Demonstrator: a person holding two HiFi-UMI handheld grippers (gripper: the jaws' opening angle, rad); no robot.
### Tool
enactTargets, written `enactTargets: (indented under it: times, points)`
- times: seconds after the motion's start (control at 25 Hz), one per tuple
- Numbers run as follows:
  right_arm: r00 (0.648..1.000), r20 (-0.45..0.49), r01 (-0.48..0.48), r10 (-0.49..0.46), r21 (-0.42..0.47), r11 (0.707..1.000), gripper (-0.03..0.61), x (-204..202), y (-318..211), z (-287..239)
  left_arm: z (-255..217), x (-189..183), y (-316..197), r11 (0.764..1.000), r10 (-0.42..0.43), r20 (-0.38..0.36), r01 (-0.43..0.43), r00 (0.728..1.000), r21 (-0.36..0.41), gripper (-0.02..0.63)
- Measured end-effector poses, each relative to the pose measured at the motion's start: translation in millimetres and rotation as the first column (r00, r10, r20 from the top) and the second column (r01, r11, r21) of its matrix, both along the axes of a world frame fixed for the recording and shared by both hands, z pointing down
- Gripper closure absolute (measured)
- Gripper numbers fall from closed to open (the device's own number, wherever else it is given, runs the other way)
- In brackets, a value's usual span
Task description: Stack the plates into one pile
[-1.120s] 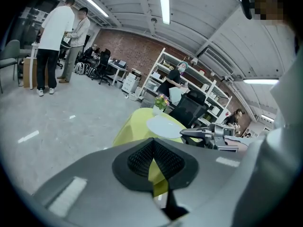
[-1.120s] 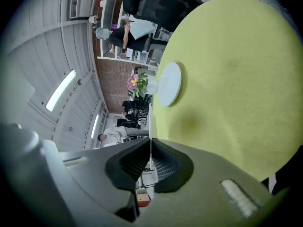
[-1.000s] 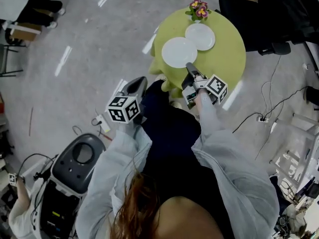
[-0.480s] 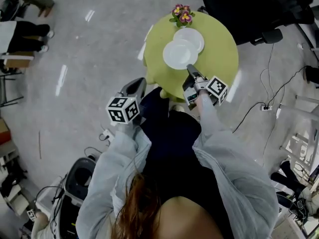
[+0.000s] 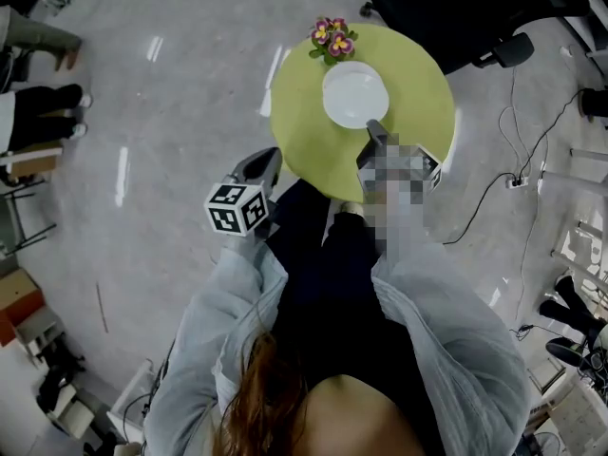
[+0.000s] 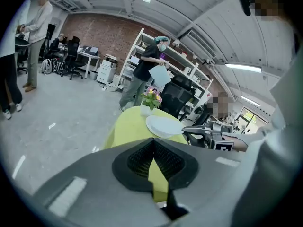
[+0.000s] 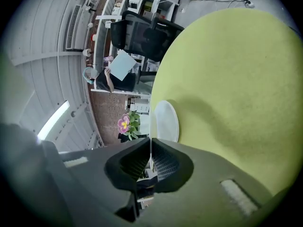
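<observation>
**Listing white plates, green round table**

Item: plates, white and glossy, probably ceramic. They lie as a single pile on the table, just inside its far rim, next to the flower pot.

Handling (judged): stiff, smooth and slippery, and liable to chip if dropped. A raised rim is the best place to pinch, since the flat centre offers no hold. Set down gently.

Left gripper: off the table, beside its near edge. Jaws closed, holding nothing.

Right gripper: over the table's near half, pointing at the pile. Jaws closed, holding nothing.

Unclear: the number of plates in the pile cannot be counted, and their edges merge into one disc. The right gripper's body is obscured in the head view. The table's base is hidden beneath the cloth.
</observation>
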State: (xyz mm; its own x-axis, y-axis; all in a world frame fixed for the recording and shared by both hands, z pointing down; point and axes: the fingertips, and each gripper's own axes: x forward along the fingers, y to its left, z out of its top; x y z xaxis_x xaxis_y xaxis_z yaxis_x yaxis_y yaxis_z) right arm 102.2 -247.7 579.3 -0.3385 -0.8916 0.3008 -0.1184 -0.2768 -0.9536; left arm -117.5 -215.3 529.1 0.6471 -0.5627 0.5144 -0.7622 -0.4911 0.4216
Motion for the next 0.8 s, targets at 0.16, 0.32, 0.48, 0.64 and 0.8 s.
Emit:
enactTargets:
  times: [0.16, 0.32, 0.48, 0.64, 0.8]
  points:
    - [0.998, 0.015, -0.059, 0.059, -0.019, 0.998, 0.563, 4, -11, 9, 2, -2, -19, 0.999, 0.037, 0.008, -0.037, 0.999, -0.013, 0.595]
    - [0.996, 0.013, -0.093, 0.093, -0.032, 0.995, 0.563, 6, -24, 17, 6, -2, -36, 0.998, 0.063, 0.004, -0.063, 0.998, -0.022, 0.595]
    - [0.989, 0.024, -0.144, 0.147, -0.079, 0.986, 0.565, 4, -29, 29, 10, -6, -54, 0.996, 0.08, -0.005, -0.08, 0.997, -0.036, 0.595]
    - [0.984, 0.011, -0.176, 0.18, -0.158, 0.972, 0.559, 3, -28, 42, 13, -4, -71, 0.994, 0.106, -0.011, -0.106, 0.994, -0.039, 0.595]
    - [0.975, 0.022, -0.214, 0.222, -0.194, 0.957, 0.503, 3, -30, 48, 17, 1, -84, 0.99, 0.137, -0.018, -0.138, 0.99, -0.039, 0.595]
